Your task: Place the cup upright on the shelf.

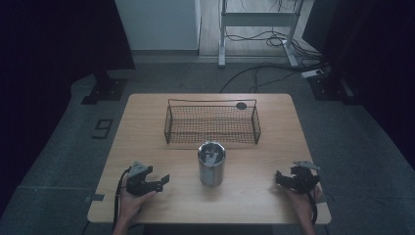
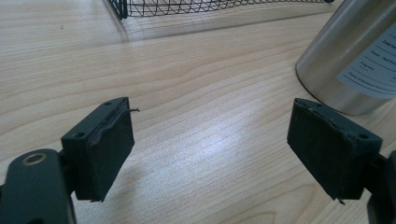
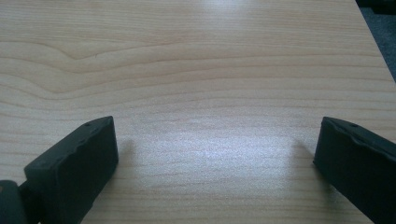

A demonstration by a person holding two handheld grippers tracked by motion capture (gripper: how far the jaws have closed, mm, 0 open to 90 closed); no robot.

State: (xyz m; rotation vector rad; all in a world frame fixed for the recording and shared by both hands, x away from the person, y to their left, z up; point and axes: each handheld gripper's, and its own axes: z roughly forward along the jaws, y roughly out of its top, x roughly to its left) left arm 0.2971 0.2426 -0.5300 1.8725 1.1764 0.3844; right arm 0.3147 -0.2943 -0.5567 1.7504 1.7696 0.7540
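A steel can (image 1: 211,163) with a white label stands upright in the middle of the wooden table (image 1: 147,122); the left gripper view shows its side (image 2: 355,56) at the upper right. Behind the can sits a black wire basket (image 1: 212,122). My left gripper (image 1: 164,180) rests low at the table's front left, held by a hand, open with bare wood between its pads (image 2: 100,149). Held at the front right, my right gripper (image 1: 279,178) is open too, and bare tabletop lies between its fingers (image 3: 79,163). Neither gripper touches the can.
A small dark disc (image 1: 241,105) lies behind the basket's far right corner. The basket's corner (image 2: 122,8) shows at the top of the left gripper view. Cables (image 1: 274,44) and desk legs cover the floor beyond the table. The table's right edge (image 3: 373,42) is close to my right gripper.
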